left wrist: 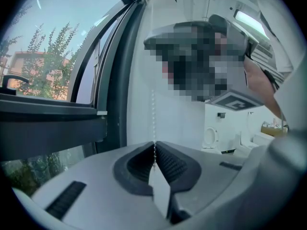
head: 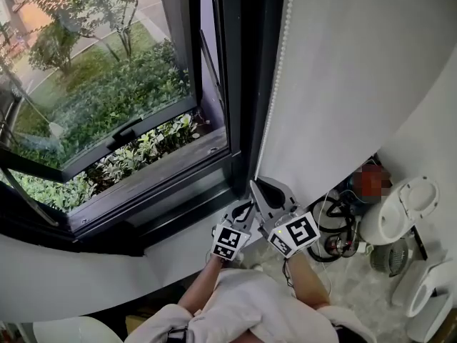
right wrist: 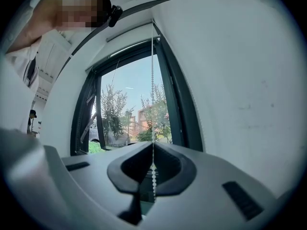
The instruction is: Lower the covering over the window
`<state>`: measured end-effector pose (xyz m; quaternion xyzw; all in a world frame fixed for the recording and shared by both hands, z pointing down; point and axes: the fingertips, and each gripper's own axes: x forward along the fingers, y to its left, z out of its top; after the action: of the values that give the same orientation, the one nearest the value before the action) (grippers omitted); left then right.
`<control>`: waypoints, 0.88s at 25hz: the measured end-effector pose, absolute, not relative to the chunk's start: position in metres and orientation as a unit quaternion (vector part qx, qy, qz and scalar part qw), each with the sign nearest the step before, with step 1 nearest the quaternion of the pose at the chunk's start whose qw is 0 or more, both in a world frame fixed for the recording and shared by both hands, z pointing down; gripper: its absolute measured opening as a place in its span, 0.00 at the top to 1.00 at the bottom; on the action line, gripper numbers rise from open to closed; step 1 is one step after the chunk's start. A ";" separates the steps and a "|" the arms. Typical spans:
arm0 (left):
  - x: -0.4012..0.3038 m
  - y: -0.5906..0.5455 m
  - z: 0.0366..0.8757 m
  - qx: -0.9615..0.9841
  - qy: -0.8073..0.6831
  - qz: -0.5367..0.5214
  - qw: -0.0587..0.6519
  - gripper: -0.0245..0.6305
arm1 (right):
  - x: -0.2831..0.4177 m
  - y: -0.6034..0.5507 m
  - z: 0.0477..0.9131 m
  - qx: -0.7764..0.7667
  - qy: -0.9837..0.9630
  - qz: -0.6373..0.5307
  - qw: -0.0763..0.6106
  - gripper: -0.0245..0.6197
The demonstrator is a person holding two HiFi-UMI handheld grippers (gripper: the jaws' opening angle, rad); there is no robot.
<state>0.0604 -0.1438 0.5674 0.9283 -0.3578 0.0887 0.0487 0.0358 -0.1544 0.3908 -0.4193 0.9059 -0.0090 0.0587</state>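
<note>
A white bead chain [head: 274, 91] hangs down the right side of the dark-framed window [head: 235, 84], along the edge of a white surface [head: 357, 70]. My right gripper [head: 255, 185] is shut on the bead chain low down. My left gripper [head: 245, 207] sits just below and left of it, also shut on the chain. In the left gripper view the chain [left wrist: 153, 114] drops straight into the left gripper [left wrist: 154, 146]. In the right gripper view the chain [right wrist: 153, 80] passes between the pads of the right gripper [right wrist: 153, 146] and dangles below them. The covering itself is not in view.
An open window pane [head: 93, 84] swings outward at the left over green shrubs. The dark sill [head: 157, 184] lies just left of the grippers. On the floor at the right stand a white toilet [head: 403, 206], coiled cables [head: 335, 227] and a small fan [head: 391, 257].
</note>
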 end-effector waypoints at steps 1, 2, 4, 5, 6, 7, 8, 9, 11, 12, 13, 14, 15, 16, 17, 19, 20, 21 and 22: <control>0.060 -0.143 0.573 0.928 -0.358 0.094 0.051 0.93 | 0.035 -0.154 0.397 -0.417 0.907 -0.012 0.054 0.96; 0.058 -0.142 0.579 0.927 -0.358 0.098 0.054 0.93 | 0.033 -0.154 0.403 -0.416 0.908 -0.016 0.049 0.96; 0.056 -0.140 0.591 0.926 -0.358 0.108 0.060 0.93 | 0.031 -0.154 0.415 -0.414 0.909 -0.024 0.040 0.96; 0.054 -0.138 0.597 0.925 -0.357 0.113 0.064 0.93 | 0.030 -0.154 0.422 -0.413 0.909 -0.030 0.036 0.96; 0.054 -0.136 0.603 0.924 -0.357 0.117 0.068 0.93 | 0.030 -0.153 0.428 -0.413 0.909 -0.035 0.032 0.96; 0.053 -0.134 0.609 0.924 -0.356 0.121 0.071 0.93 | 0.029 -0.153 0.435 -0.412 0.910 -0.041 0.029 0.96; 0.052 -0.132 0.615 0.923 -0.355 0.126 0.075 0.93 | 0.028 -0.152 0.441 -0.411 0.910 -0.046 0.025 0.96; 0.051 -0.129 0.621 0.923 -0.354 0.129 0.078 0.93 | 0.027 -0.151 0.447 -0.410 0.911 -0.050 0.022 0.96; 0.049 -0.126 0.631 0.922 -0.353 0.133 0.084 0.93 | 0.024 -0.150 0.458 -0.406 0.912 -0.058 0.015 0.96; 0.048 -0.124 0.637 0.922 -0.353 0.134 0.087 0.93 | 0.023 -0.150 0.463 -0.405 0.912 -0.063 0.011 0.96; 0.047 -0.122 0.642 0.921 -0.353 0.137 0.091 0.93 | 0.022 -0.149 0.469 -0.404 0.912 -0.067 0.007 0.96; 0.046 -0.120 0.648 0.921 -0.352 0.140 0.094 0.93 | 0.022 -0.149 0.475 -0.402 0.913 -0.072 0.002 0.96; 0.046 -0.118 0.653 0.920 -0.351 0.143 0.096 0.93 | 0.021 -0.148 0.480 -0.401 0.913 -0.077 -0.002 0.96; 0.045 -0.116 0.659 0.920 -0.351 0.146 0.098 0.93 | 0.021 -0.147 0.486 -0.400 0.913 -0.082 -0.005 0.96; 0.044 -0.115 0.663 0.920 -0.351 0.146 0.099 0.93 | 0.020 -0.147 0.491 -0.399 0.913 -0.086 -0.006 0.96; 0.042 -0.113 0.671 0.920 -0.350 0.145 0.103 0.93 | 0.020 -0.146 0.498 -0.398 0.913 -0.091 -0.008 0.96; 0.040 -0.111 0.673 0.920 -0.350 0.145 0.105 0.93 | 0.020 -0.146 0.501 -0.398 0.913 -0.093 -0.007 0.96; 0.039 -0.110 0.675 0.919 -0.350 0.145 0.108 0.93 | 0.021 -0.145 0.503 -0.398 0.913 -0.095 -0.006 0.96; 0.037 -0.108 0.676 0.918 -0.350 0.147 0.111 0.93 | 0.021 -0.145 0.504 -0.398 0.912 -0.097 -0.003 0.96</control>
<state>0.0367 -0.1079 0.6758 0.9184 -0.3503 0.1466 0.1108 0.0211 -0.1450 0.5041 -0.3981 0.9122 -0.0966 -0.0033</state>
